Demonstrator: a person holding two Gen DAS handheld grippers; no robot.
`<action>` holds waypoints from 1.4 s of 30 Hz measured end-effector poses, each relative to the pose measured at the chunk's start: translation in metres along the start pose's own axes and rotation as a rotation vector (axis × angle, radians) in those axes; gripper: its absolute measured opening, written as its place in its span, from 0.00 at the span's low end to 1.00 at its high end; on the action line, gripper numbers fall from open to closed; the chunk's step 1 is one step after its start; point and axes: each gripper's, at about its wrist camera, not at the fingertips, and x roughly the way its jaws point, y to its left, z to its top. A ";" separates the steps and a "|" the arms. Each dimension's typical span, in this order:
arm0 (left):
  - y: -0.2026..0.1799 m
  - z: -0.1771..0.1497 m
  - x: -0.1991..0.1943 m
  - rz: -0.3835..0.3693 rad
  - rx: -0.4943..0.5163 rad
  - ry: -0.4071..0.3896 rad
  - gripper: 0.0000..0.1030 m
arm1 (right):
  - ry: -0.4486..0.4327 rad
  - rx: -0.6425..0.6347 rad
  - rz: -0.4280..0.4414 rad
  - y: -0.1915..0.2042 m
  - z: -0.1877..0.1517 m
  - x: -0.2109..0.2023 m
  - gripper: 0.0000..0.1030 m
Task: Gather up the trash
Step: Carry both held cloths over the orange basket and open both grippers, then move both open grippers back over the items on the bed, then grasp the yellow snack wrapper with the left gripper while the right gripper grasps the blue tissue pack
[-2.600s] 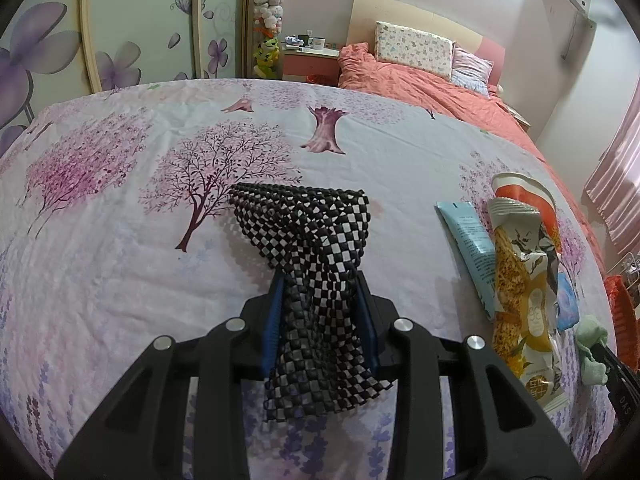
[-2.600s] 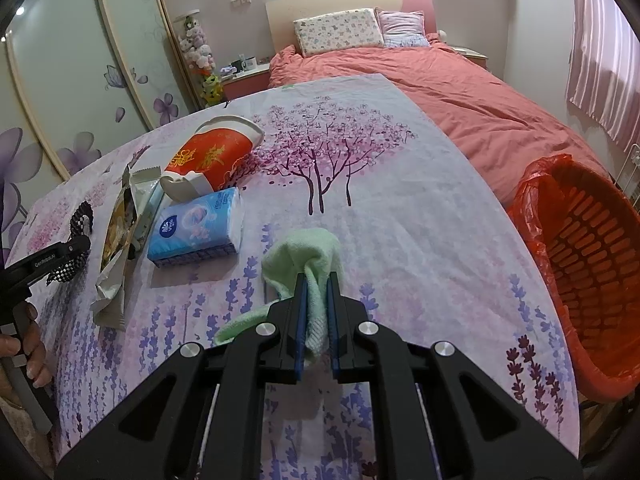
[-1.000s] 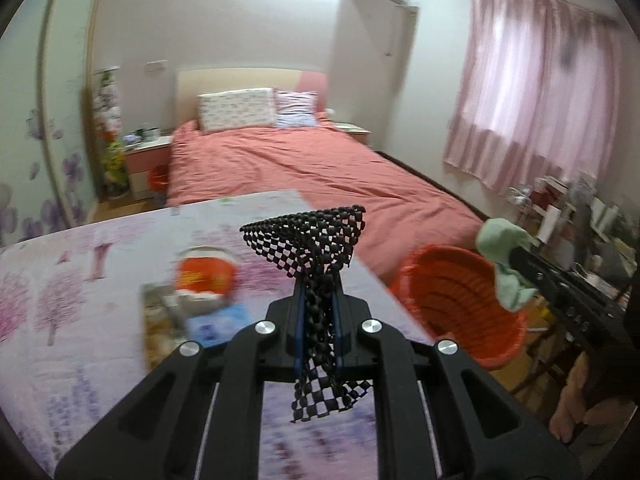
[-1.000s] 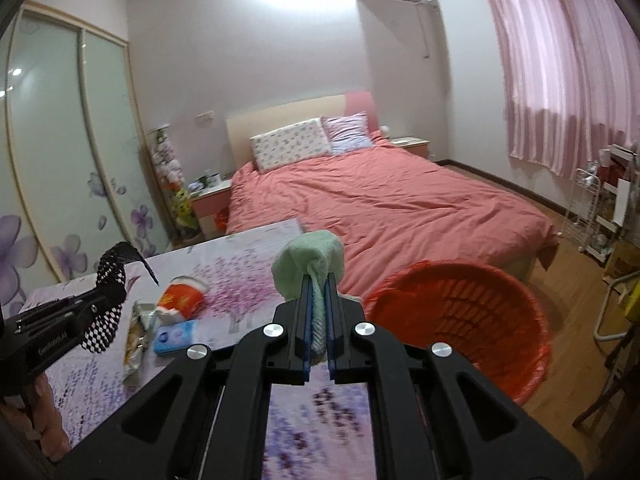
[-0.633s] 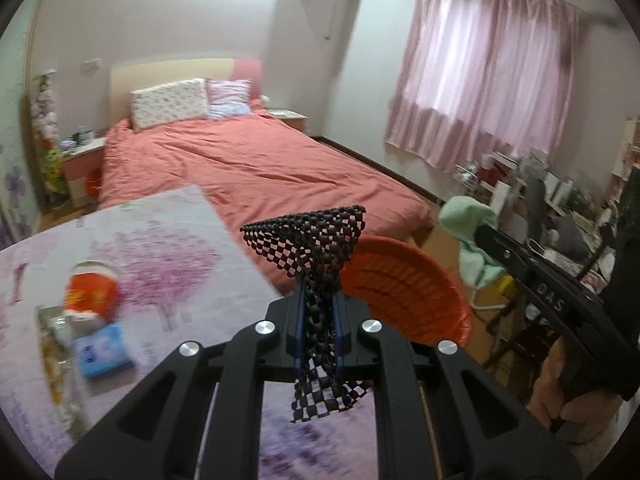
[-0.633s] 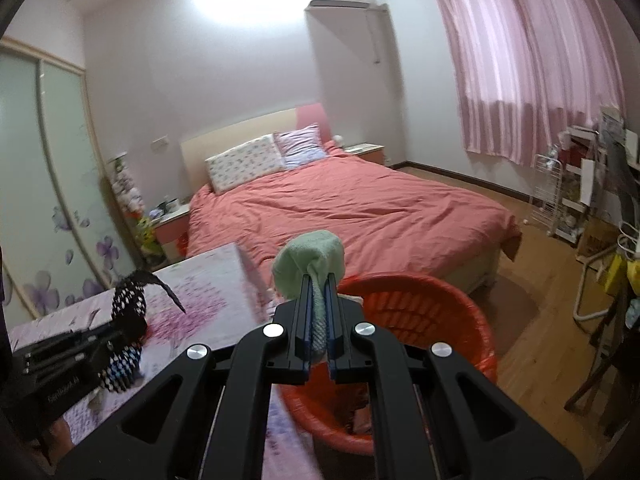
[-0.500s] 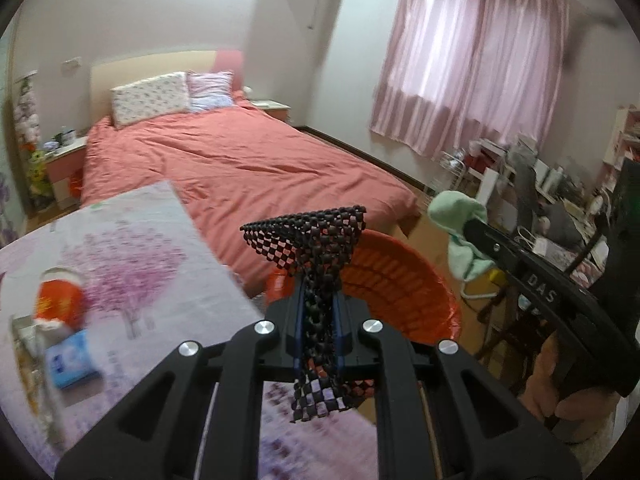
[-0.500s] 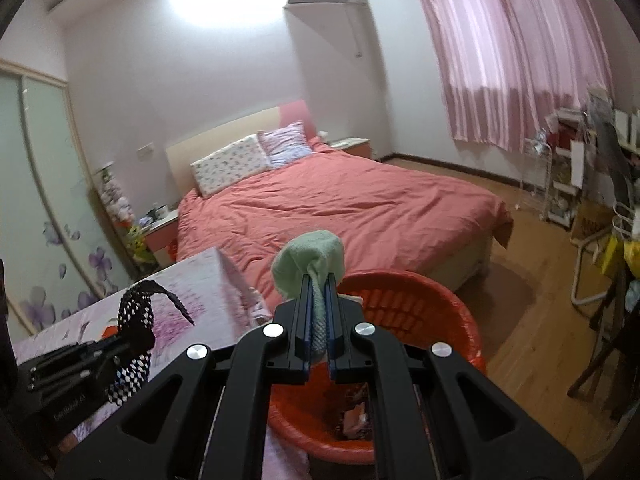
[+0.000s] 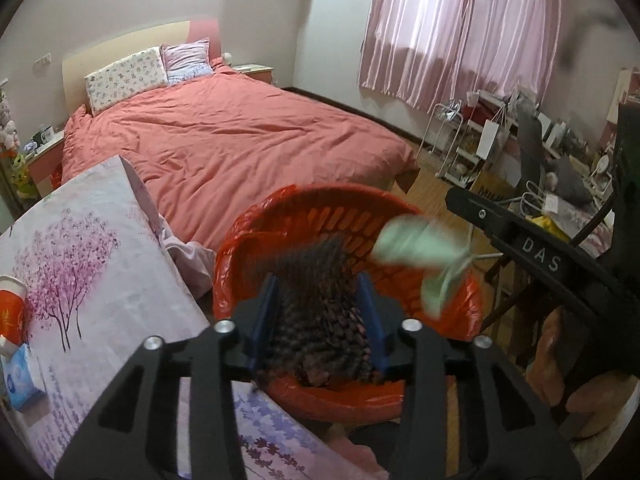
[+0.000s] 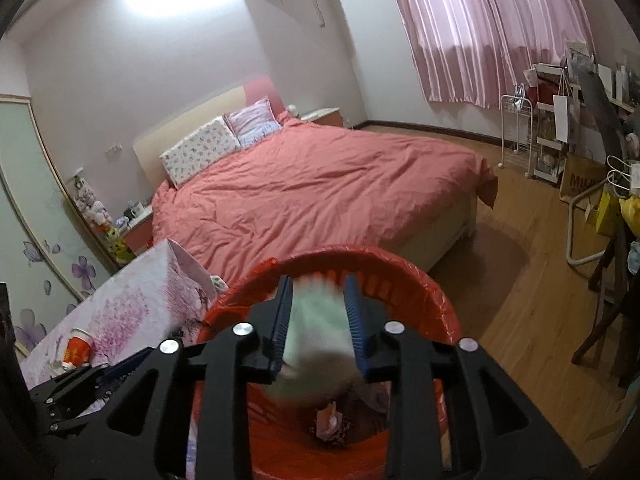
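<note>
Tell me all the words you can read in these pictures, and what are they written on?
"DAS" – white letters on the black arm of the right gripper, seen from the left wrist camera.
"MUJ..." – cut off, on a brown cardboard box by the curtain.
The blue tissue pack has a round logo, too small to read.
The red paper cup has gold marks, too blurred to read.

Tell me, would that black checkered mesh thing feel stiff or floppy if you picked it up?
Probably floppy: the checkered mesh sags, blurred, between the left tongs, which have just been opening above the red basket. Likely light too, being an open weave. It seems unlikely to roll or break.
</note>
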 end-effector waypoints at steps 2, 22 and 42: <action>0.003 -0.001 0.003 -0.001 -0.003 0.010 0.46 | -0.001 0.005 -0.001 -0.002 0.000 -0.002 0.38; 0.084 -0.043 -0.083 0.258 -0.113 -0.070 0.69 | -0.070 -0.162 -0.056 0.048 -0.013 -0.030 0.64; 0.263 -0.133 -0.151 0.508 -0.406 -0.023 0.64 | 0.073 -0.396 0.088 0.161 -0.084 -0.029 0.66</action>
